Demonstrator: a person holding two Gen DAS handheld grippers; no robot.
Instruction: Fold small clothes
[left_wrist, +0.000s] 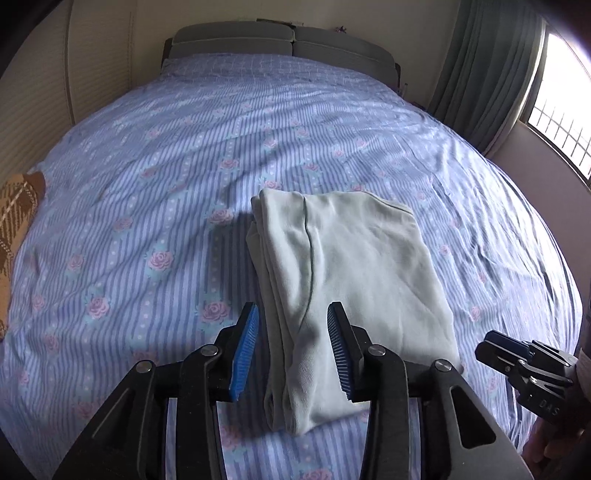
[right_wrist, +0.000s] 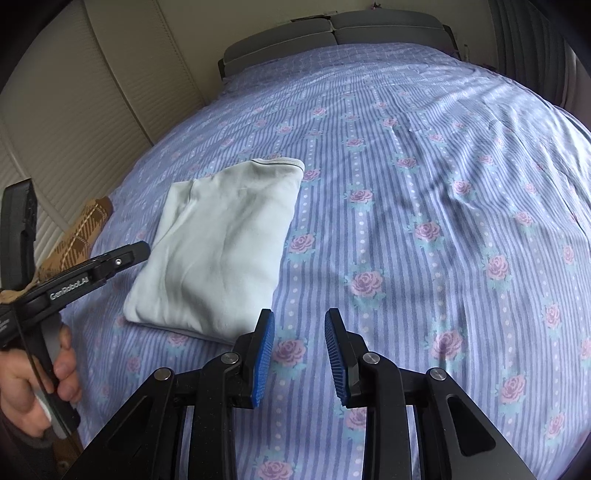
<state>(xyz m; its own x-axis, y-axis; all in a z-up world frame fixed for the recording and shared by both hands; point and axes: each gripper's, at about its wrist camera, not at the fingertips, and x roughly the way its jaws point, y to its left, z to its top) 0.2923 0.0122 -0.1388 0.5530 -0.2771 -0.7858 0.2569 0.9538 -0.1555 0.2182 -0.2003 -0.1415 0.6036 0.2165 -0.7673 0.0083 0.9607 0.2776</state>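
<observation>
Folded garment (left_wrist: 354, 266) flat on bedsheet (left_wrist: 147, 184); left hand-held gripper (left_wrist: 293, 347) angled down above it, part-open, empty; right hand-held gripper (right_wrist: 299, 354) likewise.

right gripper (right_wrist: 299, 354): parted, empty | folded garment (right_wrist: 218, 251): flat on bedsheet (right_wrist: 424, 184), left of gripper

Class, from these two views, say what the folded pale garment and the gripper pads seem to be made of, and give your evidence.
Folded pale garment: likely soft matte cotton knit; it drapes with gentle creases and stitched hems. Gripper pads: probably blue rubber or soft plastic, finely ribbed, set on black plastic-looking fingers.
</observation>
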